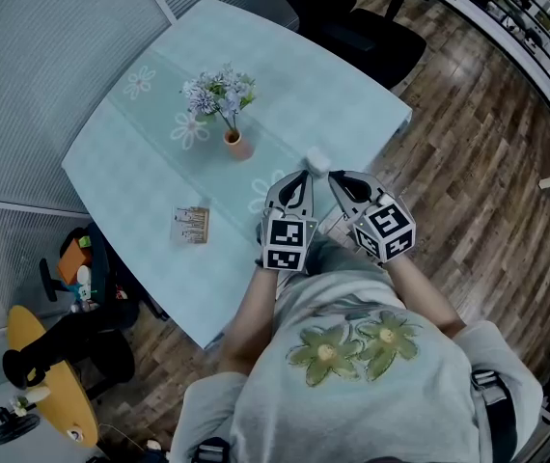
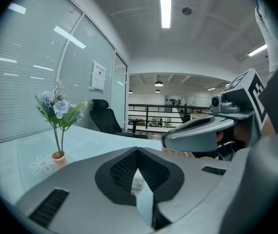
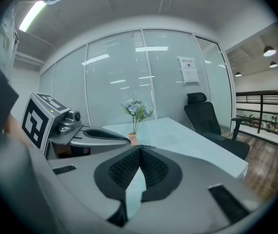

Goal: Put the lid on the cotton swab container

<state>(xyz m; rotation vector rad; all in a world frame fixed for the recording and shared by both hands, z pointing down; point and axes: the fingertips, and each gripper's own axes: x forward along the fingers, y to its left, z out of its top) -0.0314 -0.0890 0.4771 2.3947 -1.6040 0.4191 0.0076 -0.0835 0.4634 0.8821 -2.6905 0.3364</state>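
Fingers [image 1: 292, 191] of both the left gripper [image 1: 304, 175] and right gripper [image 1: 334, 177] stood closed on nothing. What looked like the lid [image 1: 316, 161] sat just beyond their tips, the cotton swab container [image 1: 190, 224] well off leftward. Pickup seemed pending: open, then straddle it.

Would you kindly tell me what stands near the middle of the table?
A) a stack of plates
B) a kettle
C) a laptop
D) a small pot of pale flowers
D: the head view shows a small pot of flowers standing upright on the table, and both gripper views show it too.
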